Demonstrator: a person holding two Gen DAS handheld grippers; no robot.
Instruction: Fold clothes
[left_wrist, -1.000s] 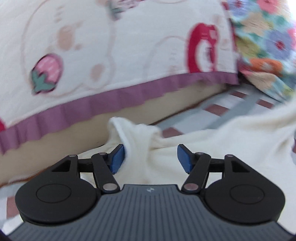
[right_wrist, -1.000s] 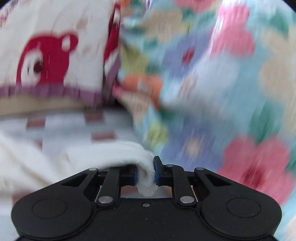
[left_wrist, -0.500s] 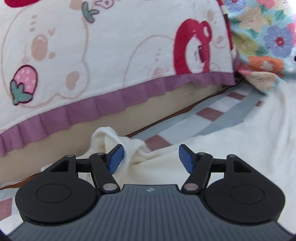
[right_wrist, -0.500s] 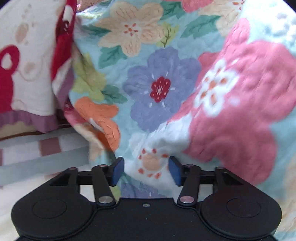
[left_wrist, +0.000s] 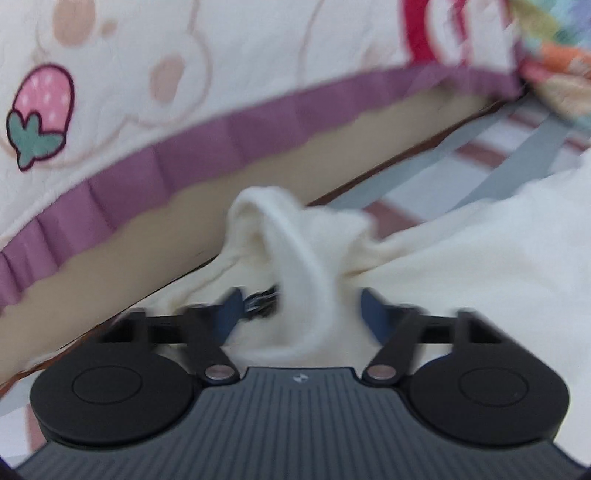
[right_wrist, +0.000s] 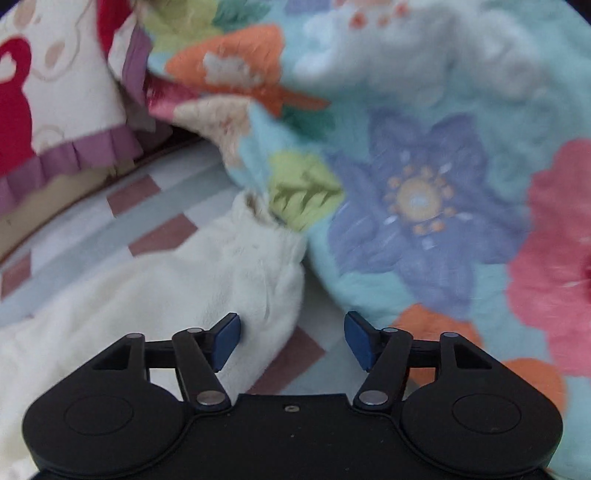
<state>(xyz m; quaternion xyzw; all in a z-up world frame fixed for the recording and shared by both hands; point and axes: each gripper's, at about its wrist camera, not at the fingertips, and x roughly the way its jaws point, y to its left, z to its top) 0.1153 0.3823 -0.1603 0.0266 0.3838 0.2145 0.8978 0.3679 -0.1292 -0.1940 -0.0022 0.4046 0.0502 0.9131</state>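
My L tongs (left_wrist: 299, 314): clamped on fleecy cream garment (left_wrist: 461, 258), bunched at pillow (left_wrist: 221, 55) frill. My R tongs (right_wrist: 291, 341): opening, unclamped, over sleeve edge; quilt (right_wrist: 424, 203) crowds right; striped sheet (right_wrist: 147, 206) free left.

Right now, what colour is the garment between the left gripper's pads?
Plain cream-white, no print. The garment is bunched between the left gripper; clearest in the left wrist view.

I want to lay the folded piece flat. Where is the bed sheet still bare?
Bare checked sheet shows between the cream garment and the strawberry pillow, and a small patch under the right gripper, jaws opening. It is crowded rightward, where the floral quilt covers everything.
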